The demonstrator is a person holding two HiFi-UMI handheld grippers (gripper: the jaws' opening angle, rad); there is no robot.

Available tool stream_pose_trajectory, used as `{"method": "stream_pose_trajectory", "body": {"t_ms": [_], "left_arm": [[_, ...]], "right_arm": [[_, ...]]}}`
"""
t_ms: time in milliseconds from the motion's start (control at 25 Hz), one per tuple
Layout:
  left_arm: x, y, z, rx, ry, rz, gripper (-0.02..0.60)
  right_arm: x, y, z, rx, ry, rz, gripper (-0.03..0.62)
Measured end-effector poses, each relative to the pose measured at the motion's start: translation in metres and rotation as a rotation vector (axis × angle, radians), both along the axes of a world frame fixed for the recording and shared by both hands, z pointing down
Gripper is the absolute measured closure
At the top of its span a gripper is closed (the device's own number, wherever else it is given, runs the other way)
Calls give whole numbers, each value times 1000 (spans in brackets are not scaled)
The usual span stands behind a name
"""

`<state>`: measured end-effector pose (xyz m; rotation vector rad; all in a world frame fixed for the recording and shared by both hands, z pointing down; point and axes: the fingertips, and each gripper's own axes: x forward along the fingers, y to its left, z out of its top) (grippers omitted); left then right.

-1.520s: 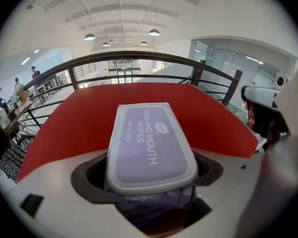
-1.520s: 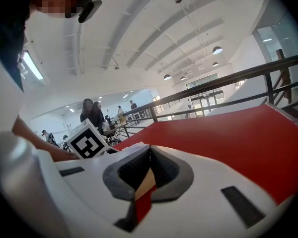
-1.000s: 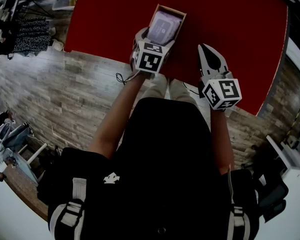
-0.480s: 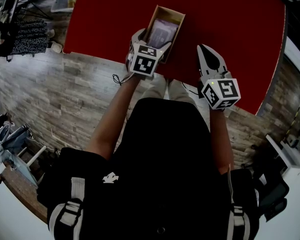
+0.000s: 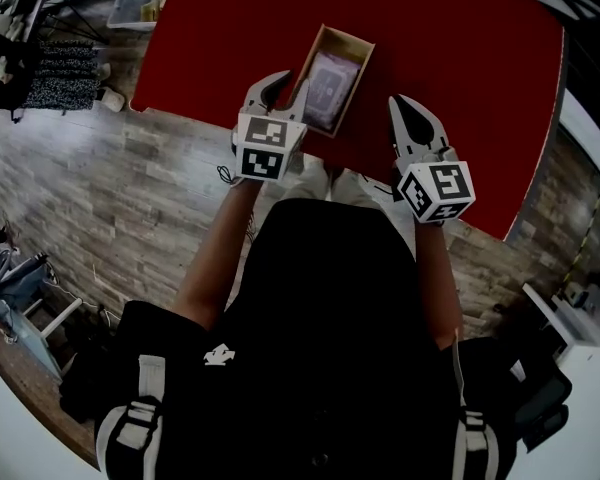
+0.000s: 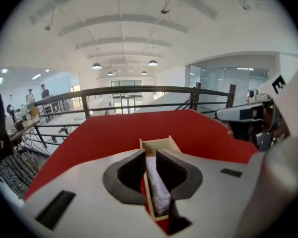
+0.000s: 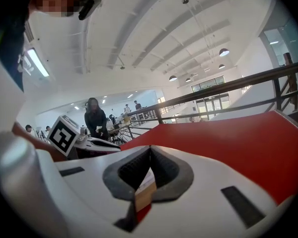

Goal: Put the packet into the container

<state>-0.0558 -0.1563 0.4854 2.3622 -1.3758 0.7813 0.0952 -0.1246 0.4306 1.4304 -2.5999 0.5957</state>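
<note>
Your left gripper (image 5: 283, 84) is at the near edge of the red table (image 5: 460, 88), just beside the near-left corner of the wooden container (image 5: 348, 36). Its jaws are closing. In the left gripper view a narrow gap remains between the pads of the left gripper (image 6: 150, 155), and no object is between them. Through that gap you see the container (image 6: 156, 144) beyond the tips, with the packet (image 6: 158, 192) inside it.

The packet (image 5: 326, 90) lies flat in the container, between its long walls. The container is open at the top and rests on the table, set at a slight diagonal to the near edge.

Your right gripper (image 5: 398, 104) is over the table to the right of the container, apart from it. In the right gripper view the right gripper (image 7: 150, 150) has its jaw tips together, closed on nothing. A corner of the container (image 7: 145, 190) shows through the hollow behind the tips.

A wood-plank floor (image 5: 130, 188) lies below the table's edge.
</note>
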Motion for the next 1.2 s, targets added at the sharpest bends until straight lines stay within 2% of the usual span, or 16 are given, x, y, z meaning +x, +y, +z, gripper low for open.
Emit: {"method": "stream_pose_trajectory", "body": {"t_ms": [80,160,280,400,520,600,720,960,1200], "left_arm": [[-7,1,-16,72,5,-18,558],[-11,3,-32,113,56,-42,569],[-12,9,-58,136,204,-56,572],[-12,13,-84,187,348,-36,572],[-8,15,-117,237,517,31,572],[-4,20,-136,272,581,83,572],[0,27,-160,327,616,144,572],[6,32,-190,378,602,193,572],[15,33,-203,403,602,231,572]], "right_arm": [[-2,-2,-6,13,7,-6,573],[-5,-4,-12,27,13,-10,574],[-8,-5,-22,49,22,-7,573],[-10,-8,-34,80,24,-6,572],[-13,-13,-46,113,24,-11,574],[-15,-14,-56,135,21,-14,574],[-18,-13,-76,180,16,-20,574],[-27,-13,-112,282,11,-43,573],[-29,-11,-120,310,4,-45,574]]}}
